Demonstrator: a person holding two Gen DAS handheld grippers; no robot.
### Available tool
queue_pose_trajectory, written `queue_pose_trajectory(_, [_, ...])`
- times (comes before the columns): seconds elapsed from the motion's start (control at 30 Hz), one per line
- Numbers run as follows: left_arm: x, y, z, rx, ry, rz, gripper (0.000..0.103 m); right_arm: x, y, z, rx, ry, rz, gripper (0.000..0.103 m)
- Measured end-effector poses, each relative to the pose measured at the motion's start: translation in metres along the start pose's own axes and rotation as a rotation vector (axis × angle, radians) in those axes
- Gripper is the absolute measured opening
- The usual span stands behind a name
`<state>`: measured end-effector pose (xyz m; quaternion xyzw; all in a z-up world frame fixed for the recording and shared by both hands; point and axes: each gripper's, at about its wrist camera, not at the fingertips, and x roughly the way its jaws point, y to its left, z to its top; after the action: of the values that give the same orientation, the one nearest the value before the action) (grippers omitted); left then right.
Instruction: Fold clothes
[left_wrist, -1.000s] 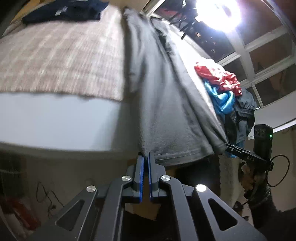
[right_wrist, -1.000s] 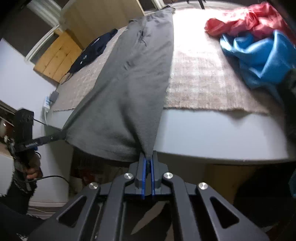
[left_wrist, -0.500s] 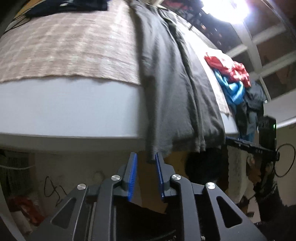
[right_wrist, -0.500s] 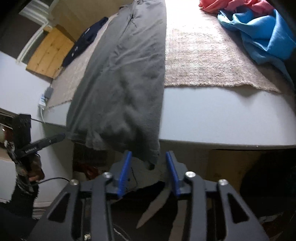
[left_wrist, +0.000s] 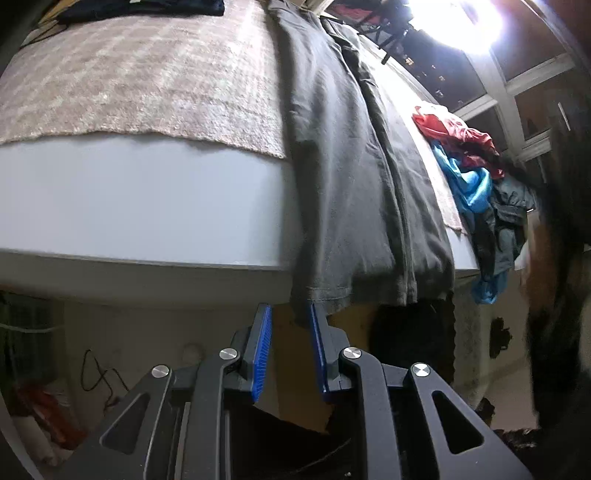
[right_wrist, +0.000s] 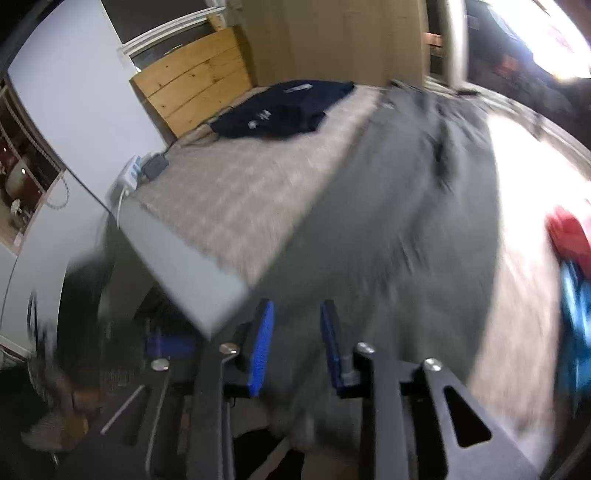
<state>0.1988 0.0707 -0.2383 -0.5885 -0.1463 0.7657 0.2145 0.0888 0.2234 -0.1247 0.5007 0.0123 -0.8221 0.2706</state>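
A long grey garment (left_wrist: 354, 177) lies lengthwise on the table, and its hem hangs over the near edge. My left gripper (left_wrist: 290, 317) is open just below that edge. The hem's left corner dangles loose beside the right pad (left_wrist: 317, 343) and nothing is pinched. The right wrist view is smeared by motion. There my right gripper (right_wrist: 295, 325) hovers over the grey garment (right_wrist: 399, 229) near the table's left corner. Its jaws are closing, with a clear gap between the blue pads (right_wrist: 263, 339) and only cloth behind them.
A beige checked cloth (left_wrist: 147, 85) covers the white table (left_wrist: 140, 206). A folded navy garment (right_wrist: 284, 107) lies at the far corner by a wooden headboard (right_wrist: 195, 88). Red clothes (left_wrist: 454, 133) and blue clothes (left_wrist: 465, 181) are heaped at the right, with a bright lamp (left_wrist: 458, 22) beyond them.
Both grippers were shut on the hem's corners and have opened, so the hem now hangs free. The right gripper has swung left and rolled, ending above the garment.
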Motion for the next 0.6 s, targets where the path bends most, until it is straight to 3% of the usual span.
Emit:
queue_pose_trajectory(0.17, [0.002, -0.008, 0.002, 0.038, -0.038, 0.014, 0.022, 0.098, 0.000, 0.083, 0.015, 0.169, -0.038, 0.026])
queue_pose_trajectory(0.23, [0.004, -0.012, 0.003, 0.068, -0.046, 0.016, 0.022, 0.124, -0.003, 0.098, 0.024, 0.244, -0.129, 0.026])
queue_pose_trajectory(0.4, [0.013, -0.019, 0.000, 0.111, -0.031, -0.009, 0.023, 0.156, -0.003, 0.106, 0.032, 0.377, -0.234, 0.026])
queue_pose_trajectory(0.53, [0.016, -0.014, 0.002, 0.094, -0.032, -0.033, 0.022, 0.158, -0.005, 0.104, 0.075, 0.389, -0.246, 0.025])
queue_pose_trajectory(0.6, [0.017, -0.012, 0.003, 0.082, -0.033, -0.063, 0.020, 0.157, -0.004, 0.102, 0.072, 0.379, -0.259, 0.009])
